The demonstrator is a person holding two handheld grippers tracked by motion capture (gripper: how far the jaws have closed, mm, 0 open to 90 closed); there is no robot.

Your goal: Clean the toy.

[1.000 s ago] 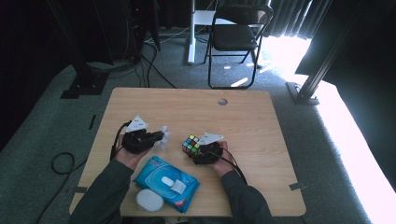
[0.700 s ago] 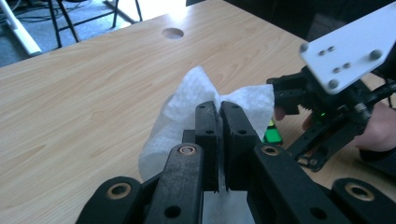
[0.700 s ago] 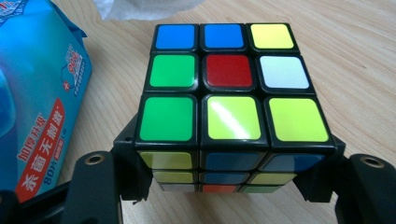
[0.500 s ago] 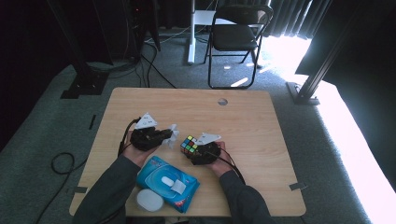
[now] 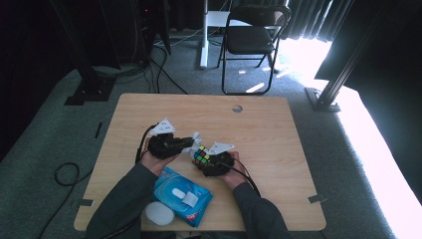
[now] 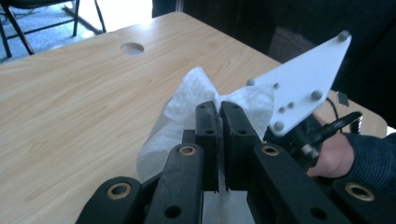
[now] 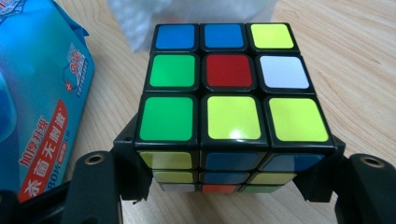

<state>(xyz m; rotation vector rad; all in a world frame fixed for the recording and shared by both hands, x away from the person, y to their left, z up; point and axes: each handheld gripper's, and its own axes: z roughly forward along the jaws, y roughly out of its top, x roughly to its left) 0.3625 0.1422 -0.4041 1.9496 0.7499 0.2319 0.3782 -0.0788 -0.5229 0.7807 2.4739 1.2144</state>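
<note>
A scrambled puzzle cube (image 7: 229, 98) sits between the jaws of my right gripper (image 7: 229, 182), which is shut on its sides just above the table. In the high view the cube (image 5: 201, 155) is at mid table, in front of the right gripper (image 5: 208, 160). My left gripper (image 6: 218, 116) is shut on a crumpled white wipe (image 6: 187, 105). From above, the left gripper (image 5: 189, 143) points right with the wipe (image 5: 195, 139) close to the cube. The wipe (image 7: 140, 23) lies blurred just behind the cube in the right gripper view.
A blue pack of wet wipes (image 5: 181, 195) lies near the table's front edge, with a white round lid (image 5: 159, 214) beside it. The pack (image 7: 37, 102) is left of the cube in the right gripper view. A cable hole (image 5: 237, 108) marks the wooden table (image 5: 268, 134). A folding chair (image 5: 251, 35) stands beyond.
My left gripper has moved right with the wipe, closing the gap to the cube. The right gripper and cube have barely shifted.
</note>
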